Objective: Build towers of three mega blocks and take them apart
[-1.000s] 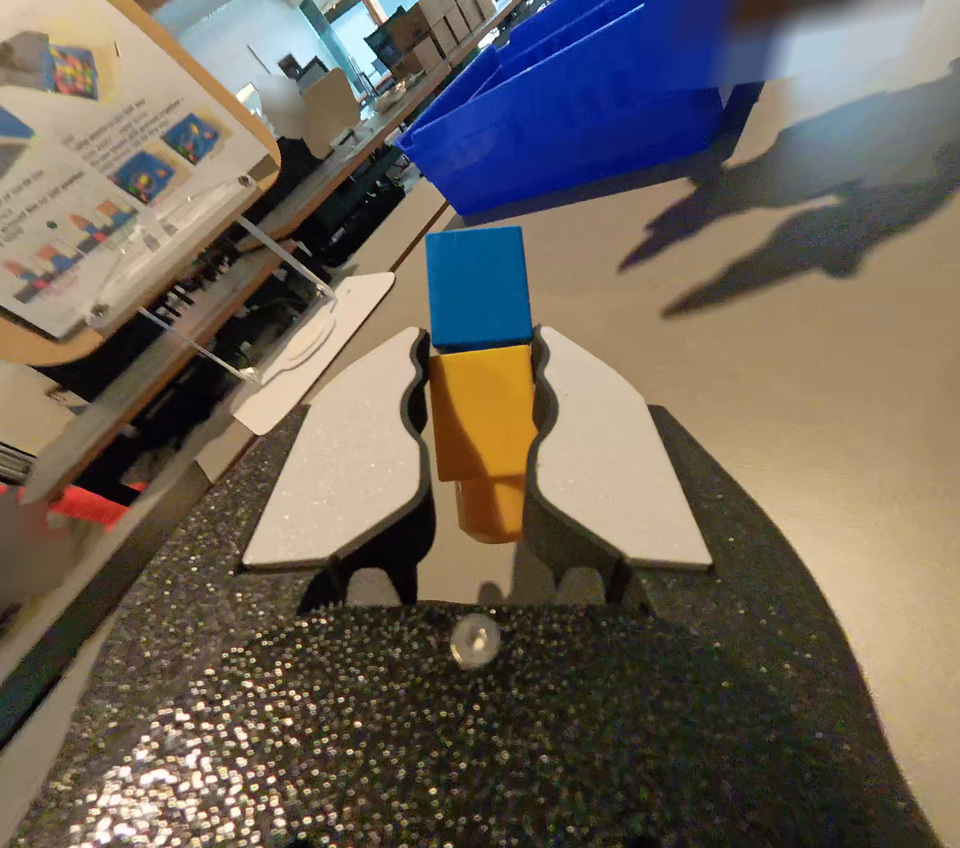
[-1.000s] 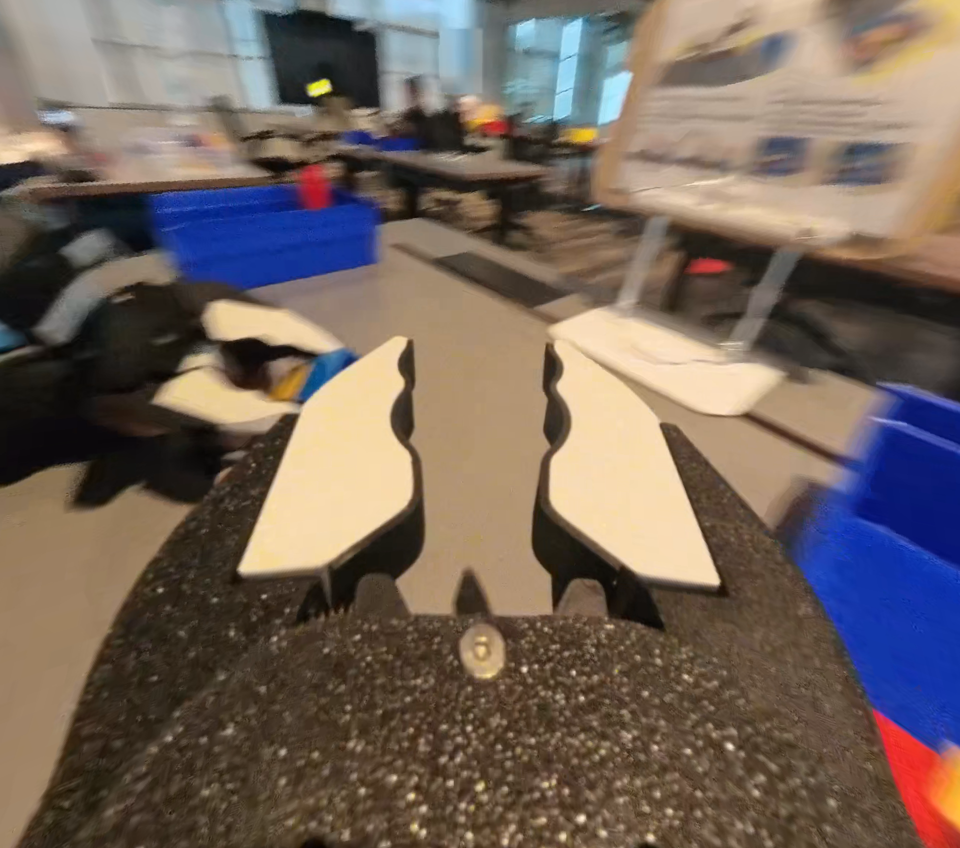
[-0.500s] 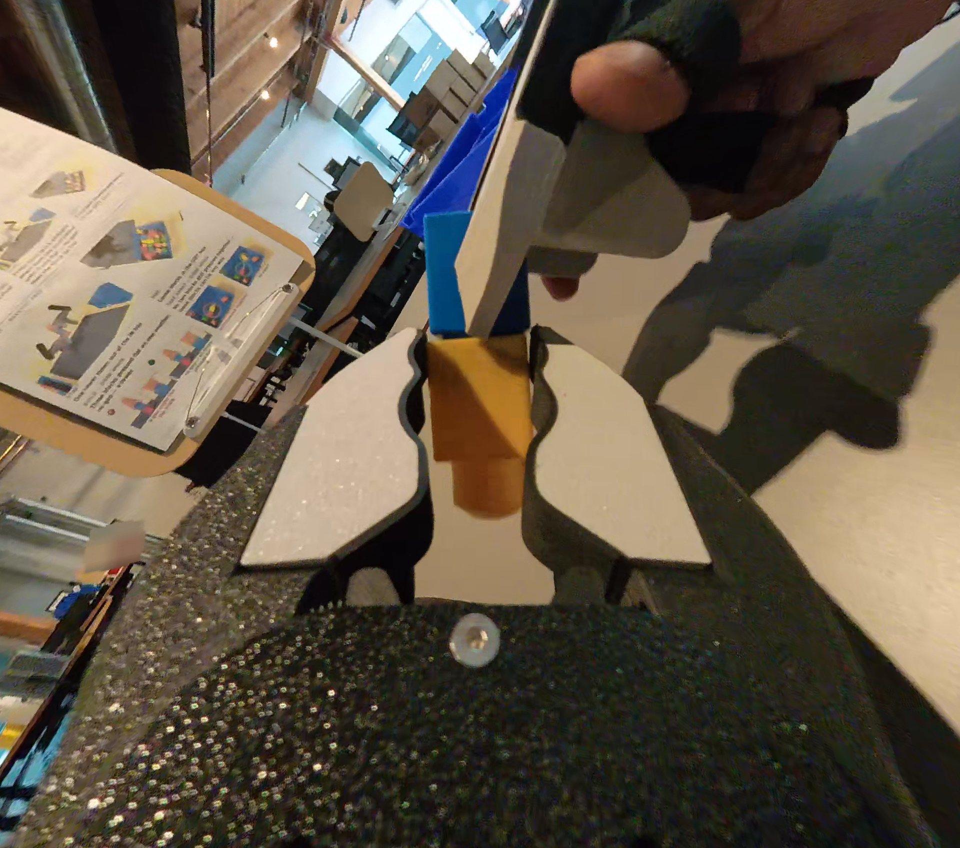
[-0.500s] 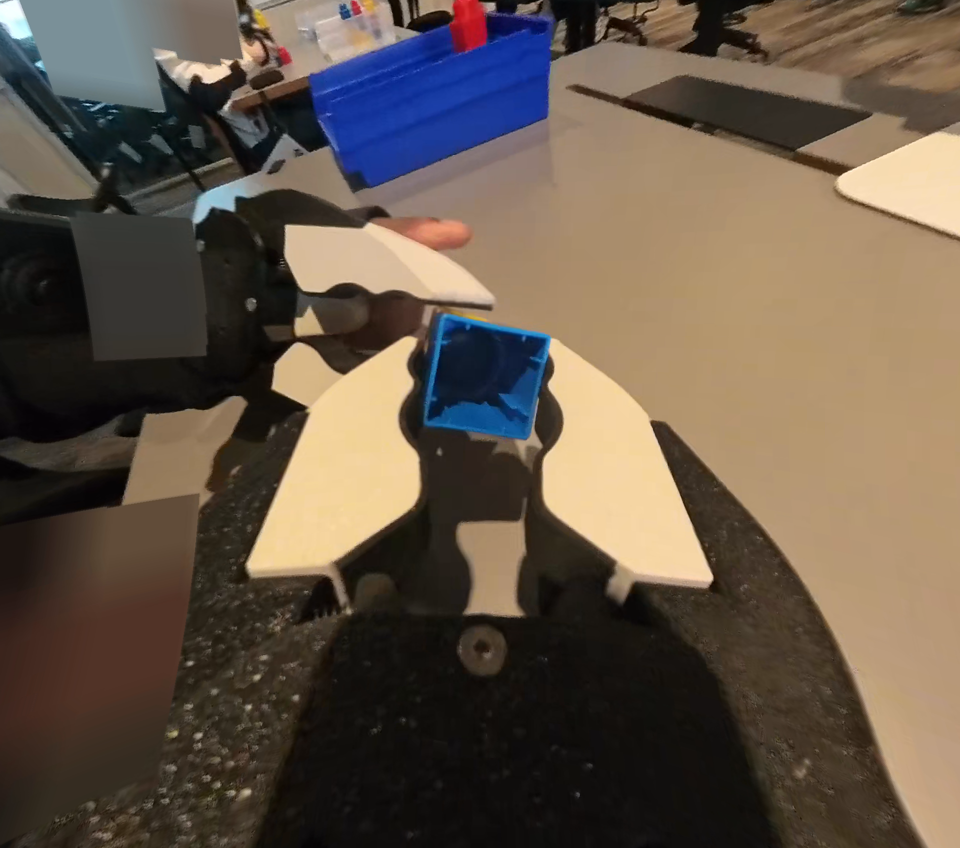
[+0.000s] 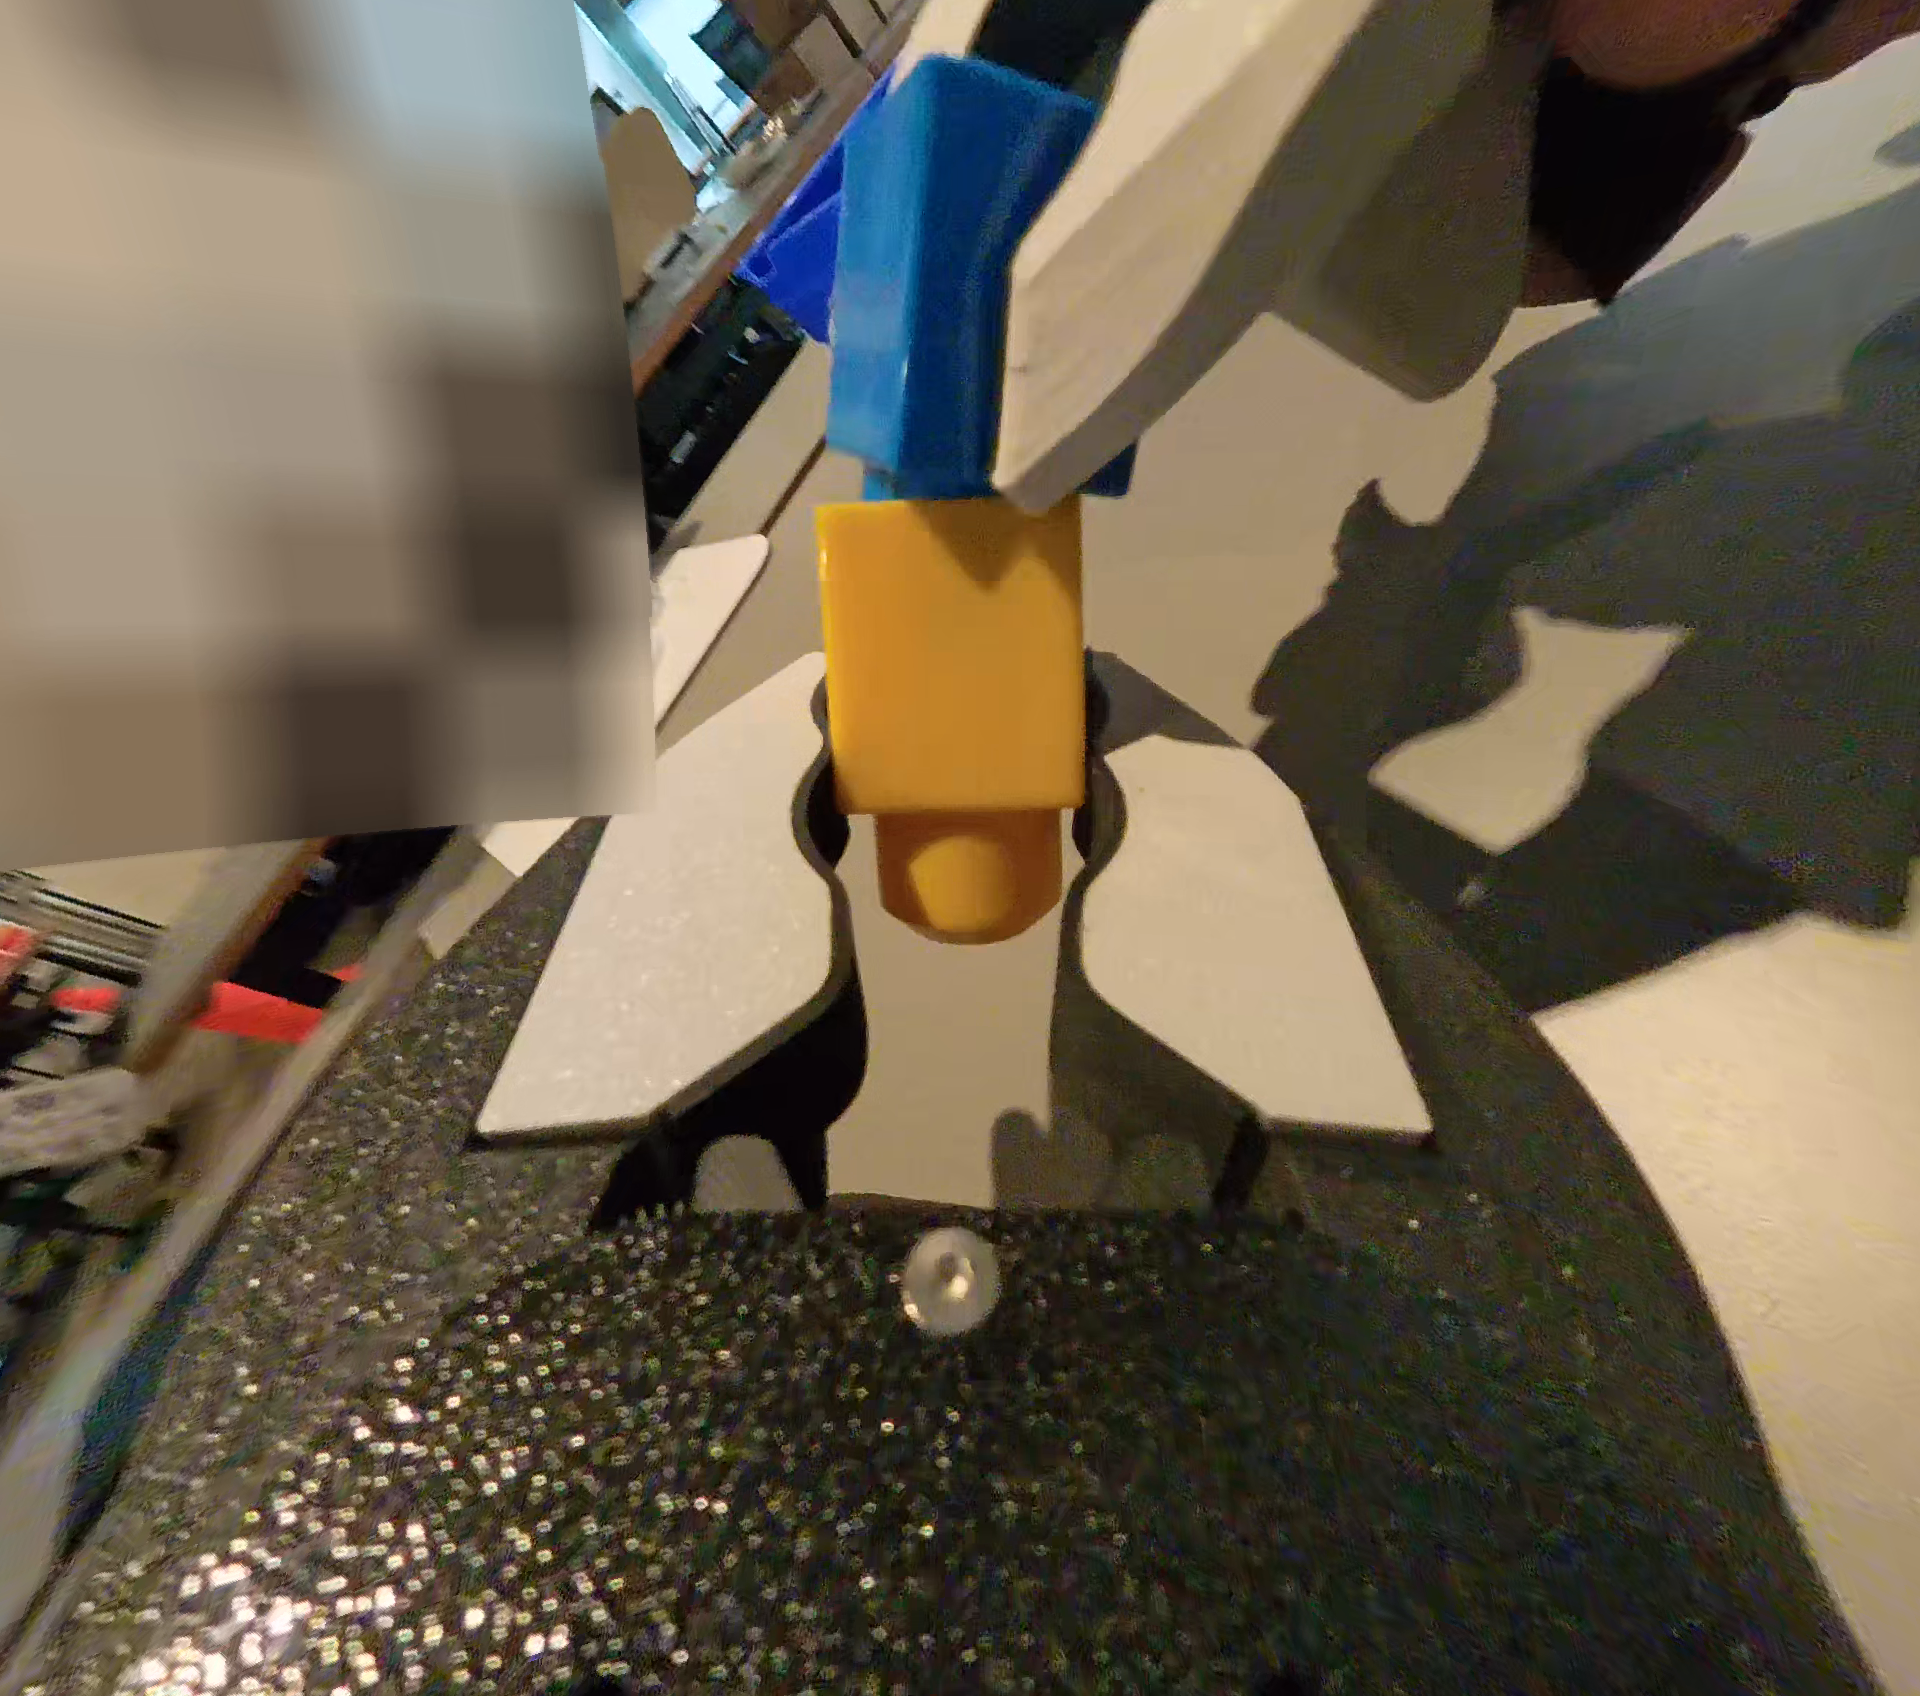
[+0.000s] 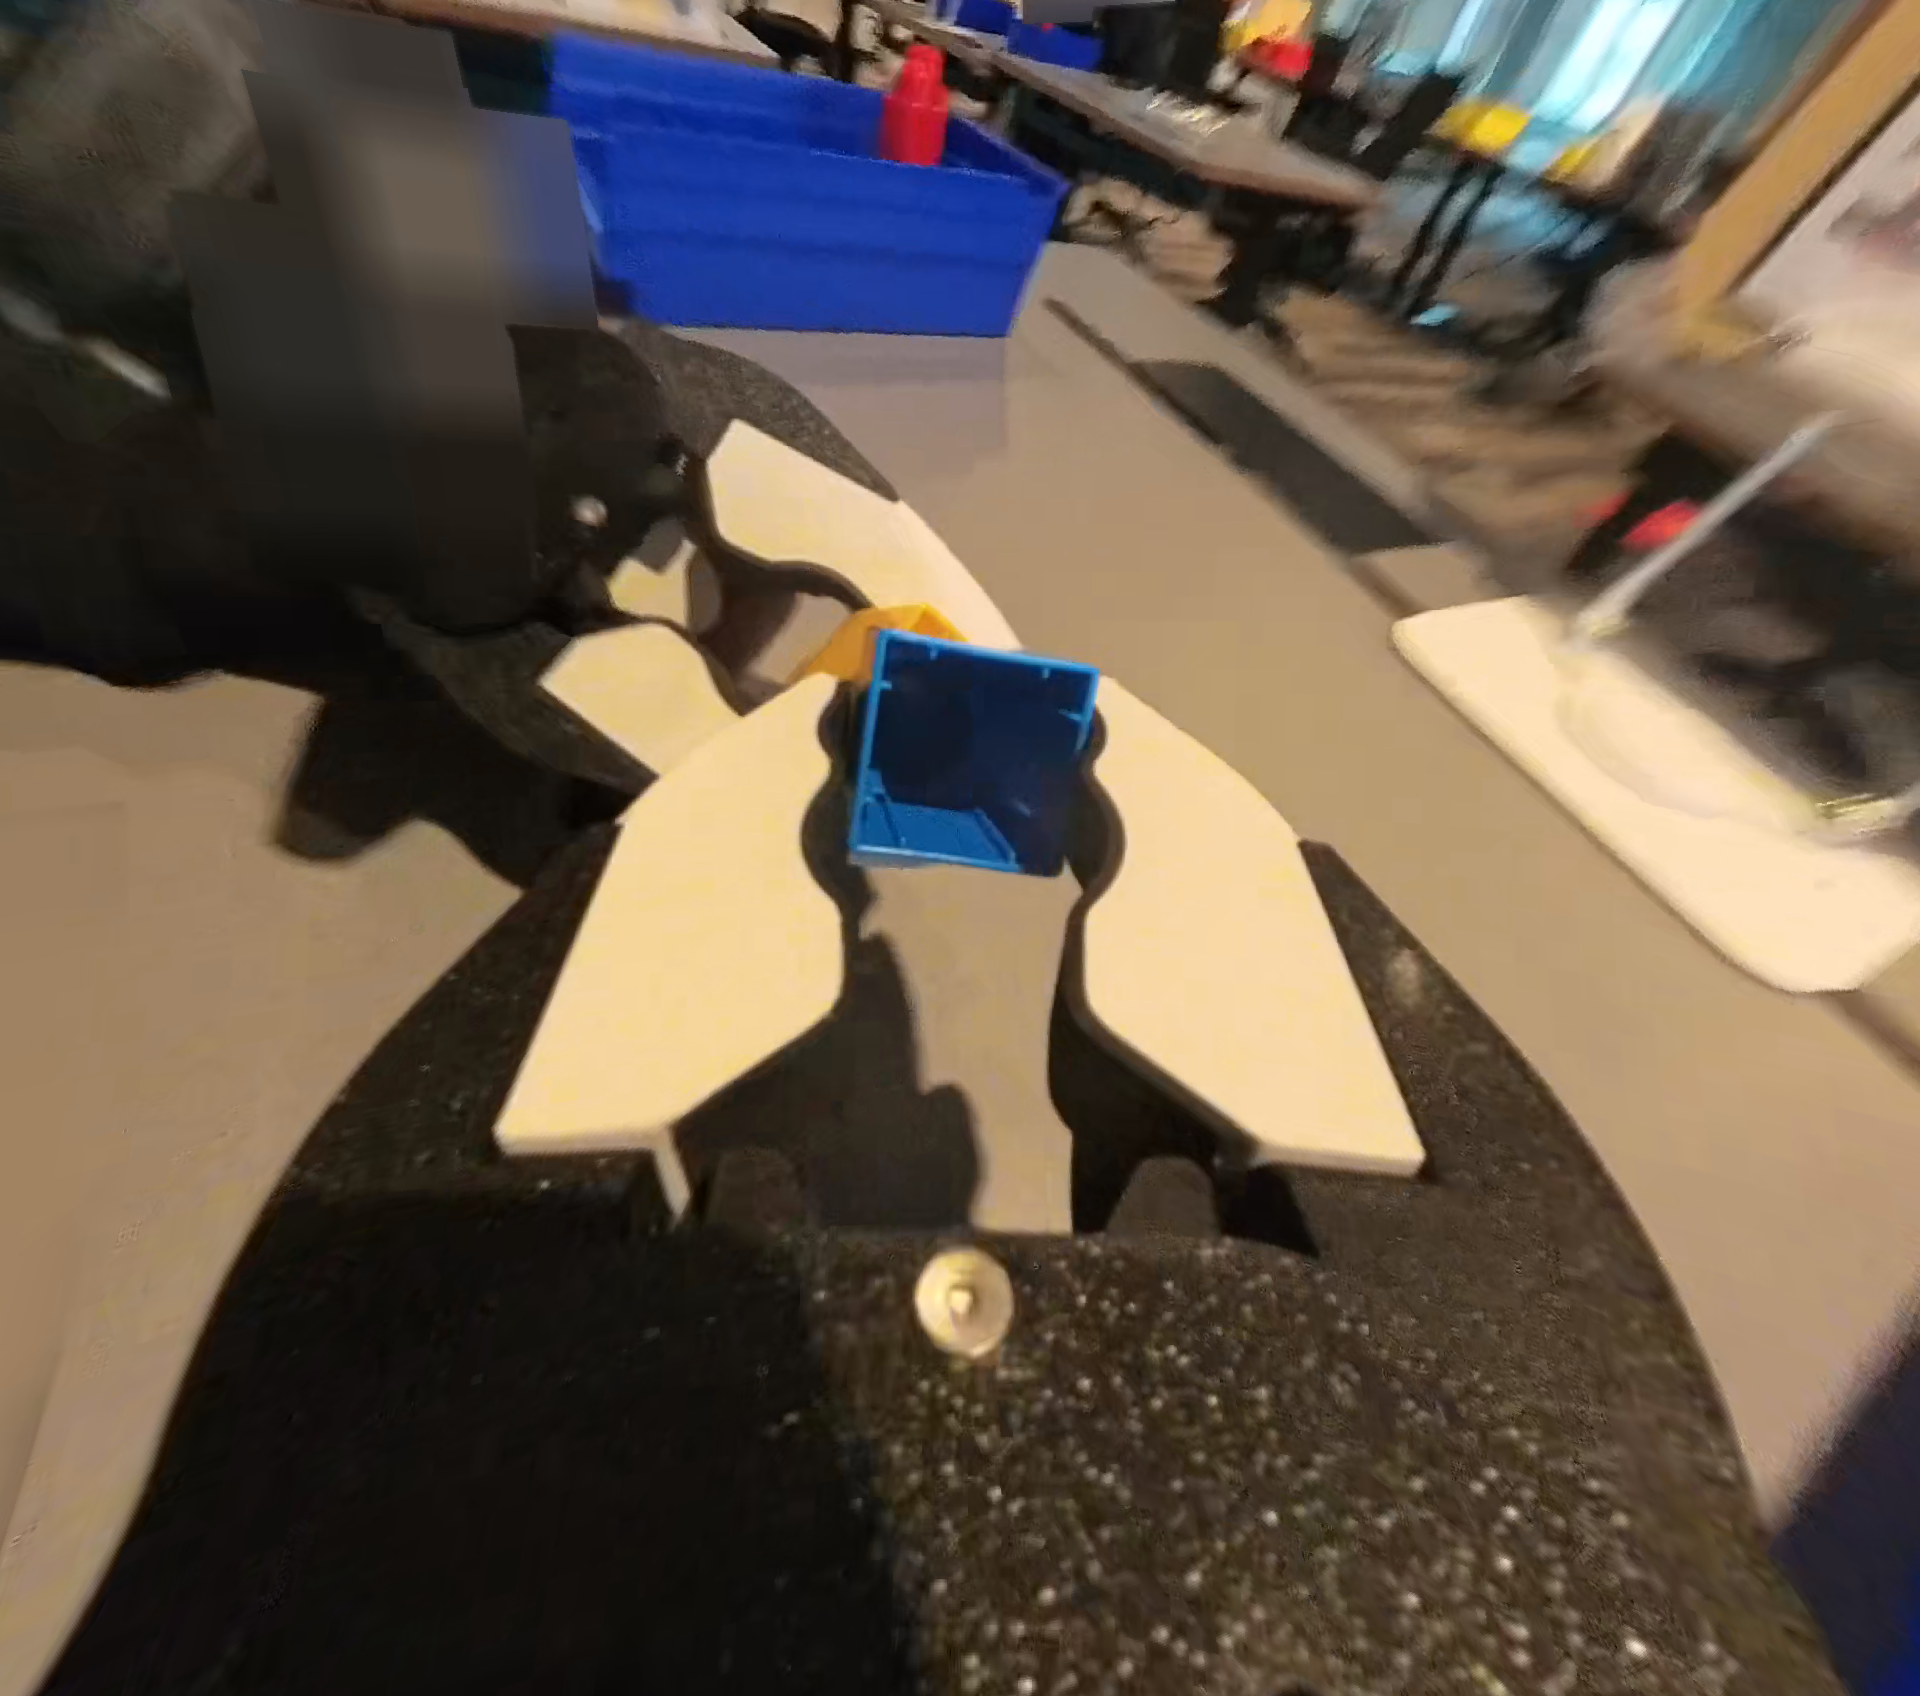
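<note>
Gripping the yellow block (image 5: 951, 680), the left tongs (image 5: 954, 737) were clamped on its sides, stud pointing back at 6 o'clock. Right tongs (image 6: 961, 779) pinched the blue block (image 6: 971, 768); only the right wrist view showed its hollow underside and a blue bin (image 6: 800, 233) on the worktop (image 6: 1195, 607) at 11 o'clock.

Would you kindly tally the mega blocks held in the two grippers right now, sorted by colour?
Blue: 1, the blue block, clamped in the right gripper.
Yellow: 1, the yellow block, clamped in the left gripper.
Total: 2 held blocks, tilted apart at their joint. A red block stands in the far blue bin, not counted.
</note>
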`<move>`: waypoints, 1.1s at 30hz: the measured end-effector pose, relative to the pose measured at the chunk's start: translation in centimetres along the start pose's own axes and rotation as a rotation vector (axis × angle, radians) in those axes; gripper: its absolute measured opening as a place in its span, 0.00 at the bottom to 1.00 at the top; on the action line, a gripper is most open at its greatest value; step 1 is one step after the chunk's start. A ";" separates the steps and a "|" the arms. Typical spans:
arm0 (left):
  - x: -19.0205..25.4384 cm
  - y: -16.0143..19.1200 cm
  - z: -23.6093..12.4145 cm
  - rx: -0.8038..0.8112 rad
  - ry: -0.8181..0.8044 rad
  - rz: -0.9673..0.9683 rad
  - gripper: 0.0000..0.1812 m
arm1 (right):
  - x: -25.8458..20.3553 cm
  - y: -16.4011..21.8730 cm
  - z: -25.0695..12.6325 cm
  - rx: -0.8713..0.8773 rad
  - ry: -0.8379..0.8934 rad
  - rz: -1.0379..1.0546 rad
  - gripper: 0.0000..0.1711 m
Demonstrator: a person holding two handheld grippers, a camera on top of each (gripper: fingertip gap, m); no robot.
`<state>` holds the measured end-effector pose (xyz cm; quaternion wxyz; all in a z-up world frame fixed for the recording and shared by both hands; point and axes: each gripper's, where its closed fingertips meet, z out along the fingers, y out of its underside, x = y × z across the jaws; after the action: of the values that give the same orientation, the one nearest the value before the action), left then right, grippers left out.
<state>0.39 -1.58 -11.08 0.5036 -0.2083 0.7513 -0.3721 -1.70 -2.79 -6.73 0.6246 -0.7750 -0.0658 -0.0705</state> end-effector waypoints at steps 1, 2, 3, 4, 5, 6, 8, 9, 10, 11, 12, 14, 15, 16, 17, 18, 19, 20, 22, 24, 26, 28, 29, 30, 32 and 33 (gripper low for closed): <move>0.0 0.2 0.1 -0.007 0.015 -0.056 0.23 | 0.6 -0.2 -0.2 0.000 0.080 -0.102 0.23; 0.0 0.4 0.1 -0.012 0.044 -0.125 0.23 | 1.5 -0.6 -0.6 0.001 0.172 -0.201 0.23; -0.1 0.7 0.1 -0.016 0.058 -0.183 0.23 | 2.3 -1.1 -1.2 0.011 0.257 -0.282 0.23; -0.5 1.0 0.1 -0.023 0.054 -0.219 0.23 | 3.2 -1.9 -2.1 0.042 0.330 -0.335 0.23; -1.0 1.4 0.0 -0.032 0.041 -0.242 0.23 | 4.2 -2.8 -3.2 0.080 0.407 -0.357 0.23; -1.5 1.7 -0.1 -0.036 0.031 -0.257 0.23 | 5.7 -3.6 -4.6 0.110 0.495 -0.356 0.23; -2.1 2.0 -0.3 -0.026 0.015 -0.264 0.23 | 9.9 -4.0 -8.3 0.112 0.715 -0.301 0.24; -2.4 2.2 -0.4 -0.028 0.005 -0.264 0.23 | 12.3 -3.2 -10.4 0.067 0.822 -0.255 0.24; -2.6 2.3 -0.5 -0.032 -0.002 -0.262 0.23 | 14.7 -2.1 -12.7 0.006 0.935 -0.202 0.24; -2.6 2.4 -0.5 -0.036 -0.007 -0.259 0.23 | 16.8 -0.5 -14.9 -0.067 1.031 -0.143 0.24; -2.6 2.4 -0.5 -0.039 -0.008 -0.256 0.23 | 18.5 1.5 -16.9 -0.153 1.095 -0.069 0.24; -2.3 2.3 -0.4 -0.039 -0.002 -0.247 0.23 | 20.8 5.8 -19.8 -0.303 1.150 0.087 0.24; -2.2 2.3 -0.3 -0.041 0.002 -0.240 0.23 | 21.4 7.7 -20.7 -0.365 1.152 0.146 0.24; -2.0 2.2 -0.2 -0.043 0.006 -0.233 0.23 | 21.8 9.1 -21.5 -0.415 1.158 0.185 0.24; -1.8 2.2 -0.1 -0.045 0.010 -0.226 0.23 | 22.2 10.1 -22.1 -0.443 1.166 0.203 0.24; -1.7 2.2 -0.1 -0.047 0.013 -0.222 0.23 | 22.4 10.9 -22.5 -0.463 1.161 0.220 0.26; -1.6 2.2 -0.1 -0.047 0.016 -0.219 0.23 | 22.6 11.5 -22.5 -0.476 1.148 0.246 0.30; -1.6 2.1 -0.1 -0.046 0.018 -0.218 0.23 | 22.6 11.7 -22.4 -0.471 1.131 0.268 0.34; -1.7 2.1 -0.1 -0.041 0.018 -0.222 0.23 | 22.5 10.6 -21.8 -0.407 1.111 0.255 0.37; -1.7 1.8 -0.2 -0.026 0.016 -0.226 0.23 | 22.0 7.6 -21.2 -0.280 1.124 0.174 0.35; -1.7 1.5 -0.3 -0.012 0.013 -0.212 0.23 | 20.6 4.0 -19.7 -0.152 1.094 0.056 0.32; -1.5 1.3 -0.2 -0.009 0.005 -0.179 0.23 | 17.9 0.8 -16.4 -0.019 0.950 -0.023 0.30; -1.4 1.2 -0.1 -0.009 0.004 -0.163 0.23 | 15.8 -0.5 -13.9 0.050 0.811 -0.029 0.28; -1.2 1.1 -0.1 -0.007 0.001 -0.147 0.23 | 13.2 -1.5 -11.2 0.106 0.647 -0.015 0.27; -0.9 0.6 0.0 0.000 -0.011 -0.103 0.23 | 7.8 -2.2 -6.4 0.135 0.338 0.056 0.27; -0.7 0.3 0.0 0.006 -0.019 -0.073 0.23 | 5.4 -1.8 -4.3 0.099 0.211 0.101 0.30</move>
<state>0.74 -0.86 -10.90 0.4976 -0.2376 0.7371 -0.3906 3.19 -6.52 -3.10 0.6682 -0.7339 0.0362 -0.1168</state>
